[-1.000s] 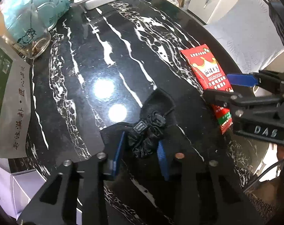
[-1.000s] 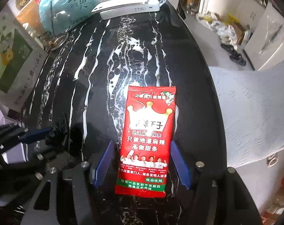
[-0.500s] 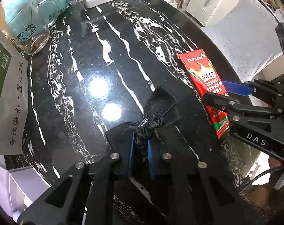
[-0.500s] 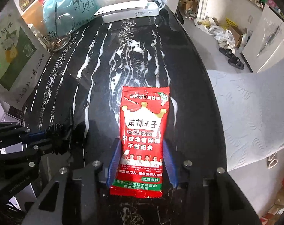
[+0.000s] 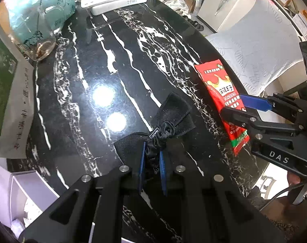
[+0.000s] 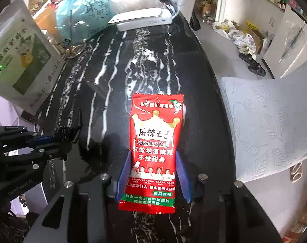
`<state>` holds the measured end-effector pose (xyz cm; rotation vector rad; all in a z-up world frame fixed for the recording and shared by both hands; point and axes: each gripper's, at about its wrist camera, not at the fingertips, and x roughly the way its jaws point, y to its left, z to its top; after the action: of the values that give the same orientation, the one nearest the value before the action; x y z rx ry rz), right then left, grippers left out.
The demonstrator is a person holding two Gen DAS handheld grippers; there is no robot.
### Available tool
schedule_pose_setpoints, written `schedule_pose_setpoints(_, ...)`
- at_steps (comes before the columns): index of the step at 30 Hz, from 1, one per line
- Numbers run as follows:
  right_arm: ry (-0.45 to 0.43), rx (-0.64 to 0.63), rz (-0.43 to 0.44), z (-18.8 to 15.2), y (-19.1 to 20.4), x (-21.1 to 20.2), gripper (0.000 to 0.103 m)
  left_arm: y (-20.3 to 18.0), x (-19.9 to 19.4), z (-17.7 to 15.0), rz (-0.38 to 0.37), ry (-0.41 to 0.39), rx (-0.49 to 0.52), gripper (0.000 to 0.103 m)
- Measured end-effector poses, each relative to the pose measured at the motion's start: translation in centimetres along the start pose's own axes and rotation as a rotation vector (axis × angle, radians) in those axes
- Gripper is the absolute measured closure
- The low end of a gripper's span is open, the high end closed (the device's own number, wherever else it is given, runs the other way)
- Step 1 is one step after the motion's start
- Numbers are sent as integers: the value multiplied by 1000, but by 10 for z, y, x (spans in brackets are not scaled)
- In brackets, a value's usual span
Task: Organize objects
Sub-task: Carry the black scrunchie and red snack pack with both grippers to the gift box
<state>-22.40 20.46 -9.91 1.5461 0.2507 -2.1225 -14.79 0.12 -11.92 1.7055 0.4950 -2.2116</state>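
Note:
A black bow hair tie [image 5: 169, 119] is pinched at its knotted middle by my left gripper [image 5: 152, 151], which is shut on it just above the black marble table [image 5: 88, 77]. Its wings spread forward and to the left. A red snack packet [image 6: 155, 141] sits between the blue pads of my right gripper [image 6: 153, 162], which is shut on its lower half and holds it a little above the table. The packet [image 5: 222, 93] and right gripper [image 5: 236, 106] also show at the right of the left wrist view. The left gripper [image 6: 58, 136] with the bow shows at the left of the right wrist view.
A glass jar [image 5: 37, 40], a teal bag [image 6: 86, 14] and a white flat device [image 6: 143, 18] stand at the table's far end. A white and green paper bag [image 6: 21, 64] stands at the left edge. A white cushioned chair [image 6: 275, 125] is to the right.
Both grippers closed from open: the left onto the bow's knot, the right onto the red packet. Both objects now appear slightly raised off the table.

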Motion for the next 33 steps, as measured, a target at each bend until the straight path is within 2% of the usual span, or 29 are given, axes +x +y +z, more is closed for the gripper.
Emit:
schedule_pose_setpoints(13,-28,-239,62,30,37,-26,59,8,-48,-5,57,-79,-112,91)
schedule_pose_setpoints(21,-27,-379,126,24,60,-35,59,9,-59,-18,102,-101,-202,91)
schedule_pose_setpoints(33,-22,-549,207,7,88,-46,59,9,-78,-61,140,-144,-365,91)
